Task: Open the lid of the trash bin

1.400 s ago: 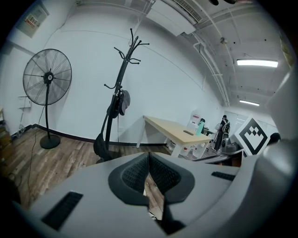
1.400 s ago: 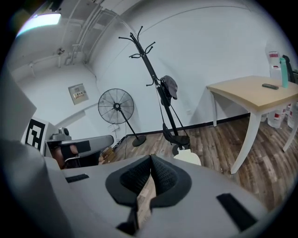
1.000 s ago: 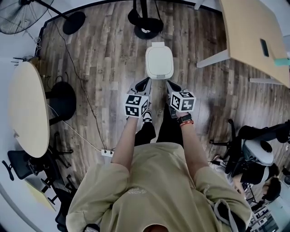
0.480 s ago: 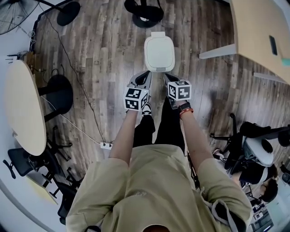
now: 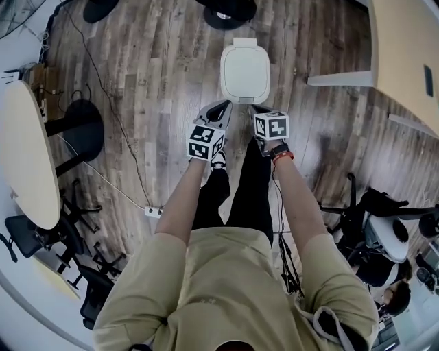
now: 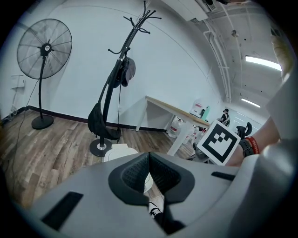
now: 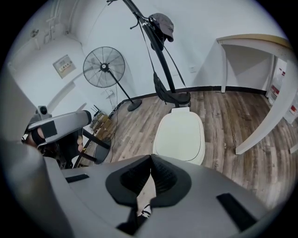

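A white trash bin stands on the wood floor with its lid down flat. It also shows in the right gripper view as the bin, straight ahead and below the jaws. In the left gripper view only a slice of the bin shows behind the jaws. My left gripper hovers at the bin's near left corner, shut and holding nothing. My right gripper hovers at the near right corner, also shut and holding nothing. Neither touches the lid. Both gripper views, left and right, show the pads pressed together.
A coat stand base sits just beyond the bin. A round table is at the left, and a desk with a white leg is at the right. A cable and power strip lie on the floor. A standing fan is far left.
Both grippers have moved forward, and their tips now sit nearer the bin's front edge. The lid stays down and both grippers stay shut.
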`<move>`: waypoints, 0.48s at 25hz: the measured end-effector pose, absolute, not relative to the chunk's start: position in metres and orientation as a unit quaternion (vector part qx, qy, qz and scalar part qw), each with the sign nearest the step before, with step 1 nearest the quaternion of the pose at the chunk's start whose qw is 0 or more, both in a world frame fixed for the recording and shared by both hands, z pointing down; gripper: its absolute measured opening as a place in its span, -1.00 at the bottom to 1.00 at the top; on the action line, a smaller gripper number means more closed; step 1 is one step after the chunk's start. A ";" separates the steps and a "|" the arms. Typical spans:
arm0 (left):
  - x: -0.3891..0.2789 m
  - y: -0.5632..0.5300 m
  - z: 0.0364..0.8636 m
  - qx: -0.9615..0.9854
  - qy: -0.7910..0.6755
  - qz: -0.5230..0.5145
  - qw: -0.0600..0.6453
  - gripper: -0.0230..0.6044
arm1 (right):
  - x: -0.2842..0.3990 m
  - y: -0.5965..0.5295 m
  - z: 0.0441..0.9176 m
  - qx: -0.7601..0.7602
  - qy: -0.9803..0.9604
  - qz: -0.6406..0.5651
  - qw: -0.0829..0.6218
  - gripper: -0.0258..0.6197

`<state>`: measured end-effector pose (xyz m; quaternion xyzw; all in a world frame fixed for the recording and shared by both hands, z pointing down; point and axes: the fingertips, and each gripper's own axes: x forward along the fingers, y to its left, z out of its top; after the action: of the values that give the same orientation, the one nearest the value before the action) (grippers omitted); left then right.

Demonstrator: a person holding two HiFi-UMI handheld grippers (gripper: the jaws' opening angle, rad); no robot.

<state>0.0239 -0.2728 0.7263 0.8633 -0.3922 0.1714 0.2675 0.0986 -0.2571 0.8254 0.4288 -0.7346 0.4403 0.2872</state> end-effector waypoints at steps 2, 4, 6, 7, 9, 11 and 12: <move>0.025 -0.280 0.742 0.864 -0.392 0.170 0.268 -0.85 | 0.097 -0.262 0.843 0.422 -0.734 0.444 0.294 -0.87; 0.024 -0.286 0.759 0.862 -0.395 0.170 0.268 -0.85 | 0.095 -0.264 0.862 0.414 -0.734 0.447 0.301 -0.87; 0.020 -0.293 0.775 0.859 -0.399 0.171 0.272 -0.85 | 0.092 -0.266 0.882 0.409 -0.731 0.452 0.307 -0.87; 0.018 -0.296 0.781 0.858 -0.400 0.170 0.274 -0.85 | 0.091 -0.266 0.890 0.408 -0.729 0.455 0.309 -0.87; 0.014 -0.302 0.791 0.857 -0.401 0.169 0.275 -0.85 | 0.090 -0.268 0.906 0.405 -0.725 0.460 0.313 -0.87; 0.011 -0.304 0.802 0.857 -0.401 0.169 0.275 -0.85 | 0.089 -0.269 0.921 0.403 -0.721 0.468 0.315 -0.87; 0.010 -0.305 0.807 0.857 -0.402 0.169 0.275 -0.85 | 0.089 -0.268 0.929 0.401 -0.718 0.472 0.317 -0.87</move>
<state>0.0104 -0.3046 0.8073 0.8568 -0.4020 0.1687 0.2754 0.0892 -0.2680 0.9285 0.4009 -0.7185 0.4721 0.3165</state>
